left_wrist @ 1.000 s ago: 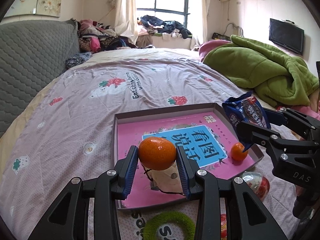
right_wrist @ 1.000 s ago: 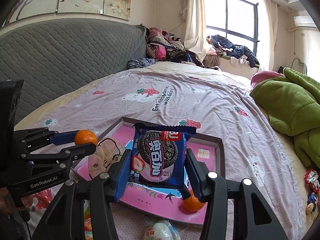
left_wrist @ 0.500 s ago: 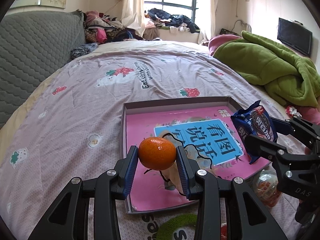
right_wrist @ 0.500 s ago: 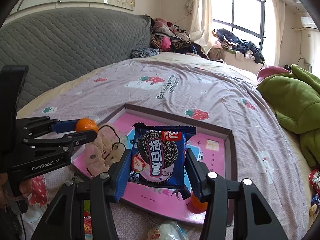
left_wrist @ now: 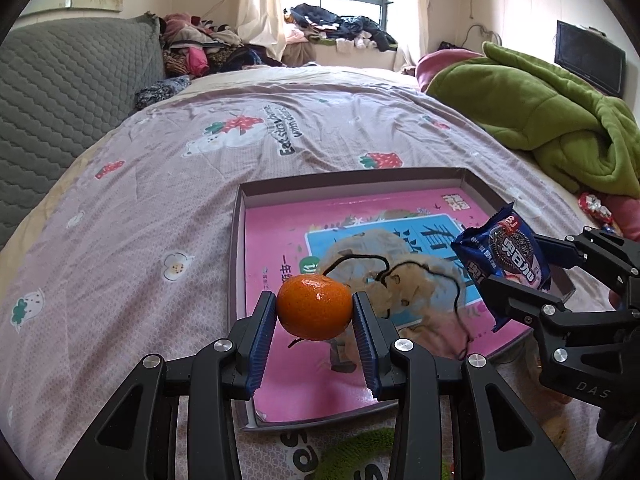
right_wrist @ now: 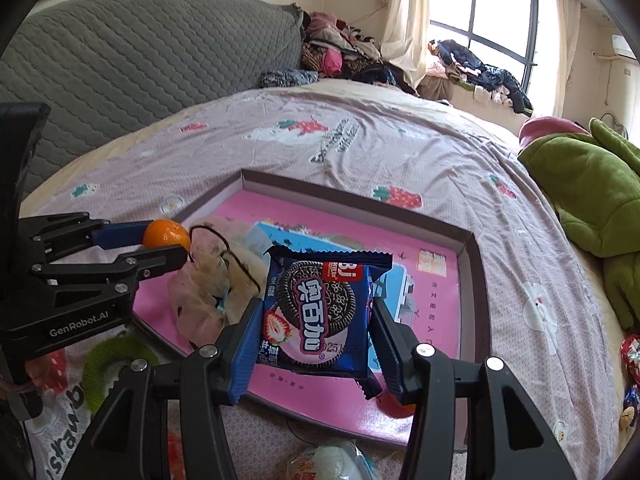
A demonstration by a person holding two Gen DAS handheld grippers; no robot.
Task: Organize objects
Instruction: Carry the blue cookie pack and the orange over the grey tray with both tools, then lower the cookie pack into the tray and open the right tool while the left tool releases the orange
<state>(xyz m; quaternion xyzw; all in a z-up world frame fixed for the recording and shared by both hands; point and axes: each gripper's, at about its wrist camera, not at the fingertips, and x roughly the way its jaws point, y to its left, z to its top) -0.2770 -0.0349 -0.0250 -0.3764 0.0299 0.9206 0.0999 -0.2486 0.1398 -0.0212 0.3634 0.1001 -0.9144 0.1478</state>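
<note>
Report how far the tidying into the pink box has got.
Done: a beige cloth face mask lies in the shallow pink cardboard box. In hand: left gripper holds an orange tangerine; right gripper a blue cookie packet. Left: a green fuzzy ring outside.

Both cameras ride low over the bed, each looking forward along its own fingers. The left wrist view faces the window, close above the shallow tray (left_wrist: 236,248), with the right gripper (left_wrist: 516,280) at right frame. The right wrist view angles toward the gray headboard (right_wrist: 132,76), probably slightly higher, with the left gripper (right_wrist: 168,246) at left frame. Both share the tray (right_wrist: 476,264).
</note>
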